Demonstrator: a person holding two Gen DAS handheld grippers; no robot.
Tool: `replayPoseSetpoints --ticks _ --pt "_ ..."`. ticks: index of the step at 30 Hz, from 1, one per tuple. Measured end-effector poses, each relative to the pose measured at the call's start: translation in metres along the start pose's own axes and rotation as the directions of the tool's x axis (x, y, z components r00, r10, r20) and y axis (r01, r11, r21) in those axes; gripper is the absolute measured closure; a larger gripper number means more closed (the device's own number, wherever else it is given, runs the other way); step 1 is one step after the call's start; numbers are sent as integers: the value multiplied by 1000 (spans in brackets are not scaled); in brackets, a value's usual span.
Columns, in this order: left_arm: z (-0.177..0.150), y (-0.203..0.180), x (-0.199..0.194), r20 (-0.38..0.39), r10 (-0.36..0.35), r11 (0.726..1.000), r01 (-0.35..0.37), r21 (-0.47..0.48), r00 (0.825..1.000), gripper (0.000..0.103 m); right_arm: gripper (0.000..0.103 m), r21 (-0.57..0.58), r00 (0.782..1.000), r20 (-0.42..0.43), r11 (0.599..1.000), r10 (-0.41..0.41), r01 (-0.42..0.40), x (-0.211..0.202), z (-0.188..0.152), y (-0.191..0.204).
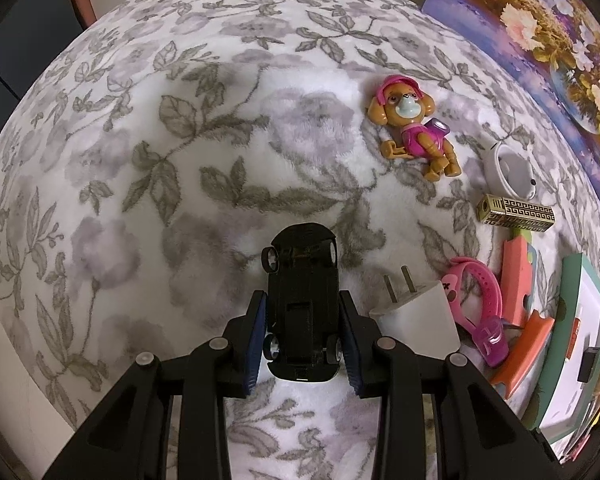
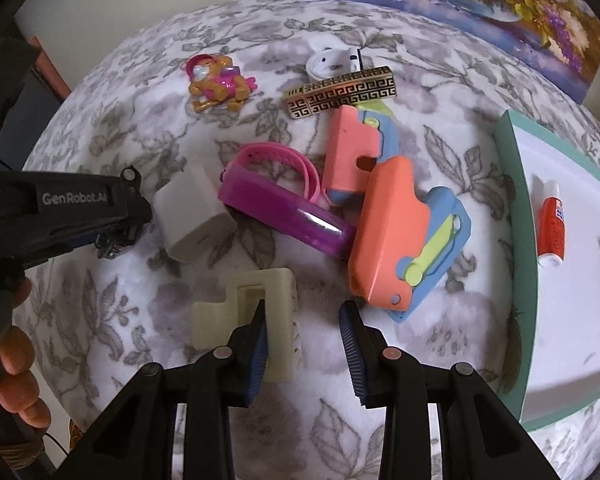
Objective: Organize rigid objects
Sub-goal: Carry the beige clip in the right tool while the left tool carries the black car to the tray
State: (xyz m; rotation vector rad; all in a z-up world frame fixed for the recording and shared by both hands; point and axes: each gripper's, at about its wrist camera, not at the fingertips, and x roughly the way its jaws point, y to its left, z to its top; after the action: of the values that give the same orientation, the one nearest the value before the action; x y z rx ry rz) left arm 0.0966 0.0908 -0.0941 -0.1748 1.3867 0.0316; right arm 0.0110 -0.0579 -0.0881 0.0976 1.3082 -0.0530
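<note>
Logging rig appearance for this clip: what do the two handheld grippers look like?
Both the left gripper and the right gripper are black plastic linkage frames with round silver pivot pins and two fingers faced with ribbed blue pads. The right view shows white "GenRobot.AI" lettering on the left one's body. No sleeve shows.

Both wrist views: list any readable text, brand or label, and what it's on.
"GenRobot.AI": white lettering on the side of the left gripper, seen in the right wrist view.
Glue bottle in the tray: label print too small and blurred to read.
Pink watch: dark marks on its face, not legible.
Gold lighter: key pattern only, no words.
Nothing else readable.
</note>
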Motion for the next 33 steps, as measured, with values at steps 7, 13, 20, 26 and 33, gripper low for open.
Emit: replayPoseSetpoints --ticks 7,13,20,26,33 --pt "-1 2 -9 22 -3 1000 3 -7 1000 67 89 29 1000 9 1000 -5 5 -3 5 -13" --pt "-2 -3 -28 63 -5 1000 5 0 998 67 91 59 999 31 997 43 -45 -18 6 -25" --pt "-7 -20 -59 139 -2 1000 -1 25 990 67 91 117 991 85 987 99 -109 -45 7 -47" --pt "-19 -55 -79 176 -26 996 11 90 984 67 91 191 986 152 976 71 -100 -63 9 -73" --pt "-43 -118 -96 205 -52 978 8 210 977 67 91 359 983 186 932 -14 -55 -81 5 -142"
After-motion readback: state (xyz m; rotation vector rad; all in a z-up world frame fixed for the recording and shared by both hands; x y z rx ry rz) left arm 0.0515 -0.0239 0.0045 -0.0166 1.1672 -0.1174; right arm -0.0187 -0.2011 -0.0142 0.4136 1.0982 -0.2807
